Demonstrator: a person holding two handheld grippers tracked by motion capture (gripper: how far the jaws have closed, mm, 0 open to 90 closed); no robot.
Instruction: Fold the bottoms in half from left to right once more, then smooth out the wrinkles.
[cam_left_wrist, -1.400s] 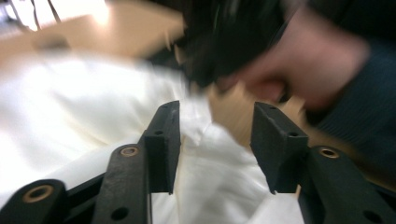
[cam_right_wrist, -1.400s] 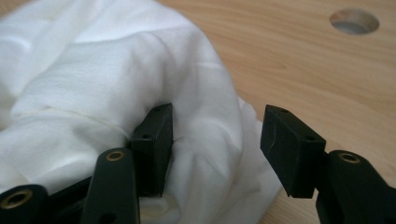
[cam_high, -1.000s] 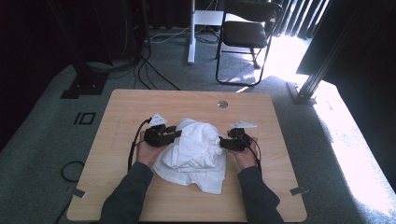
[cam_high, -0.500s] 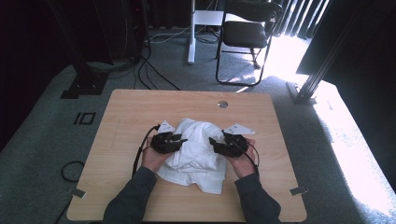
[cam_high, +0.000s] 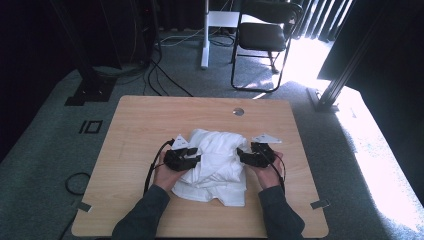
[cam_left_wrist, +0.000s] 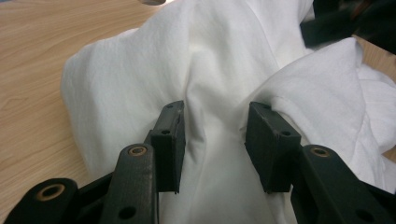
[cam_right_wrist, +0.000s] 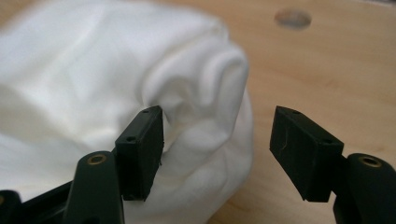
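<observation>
White cloth (cam_high: 216, 162), crumpled in a soft heap mid-desk toward the near edge; it looks light, limp and non-slippery, so best pinched at a raised fold or edge. Left gripper (cam_left_wrist: 212, 142) & right gripper (cam_right_wrist: 217, 149) have just been opening, both released, w/ folds lying loose between the jaws. Cloth's underside and real edges are hidden in the folds, so garment type is unclear.

A light wooden table (cam_high: 150, 120) stands on grey carpet (cam_high: 45, 150). A crumpled white cloth (cam_high: 217, 165) lies on the table's near middle. A small round grey cap (cam_high: 238, 111) sits flush in the top near the far edge, well apart from the cloth.
</observation>
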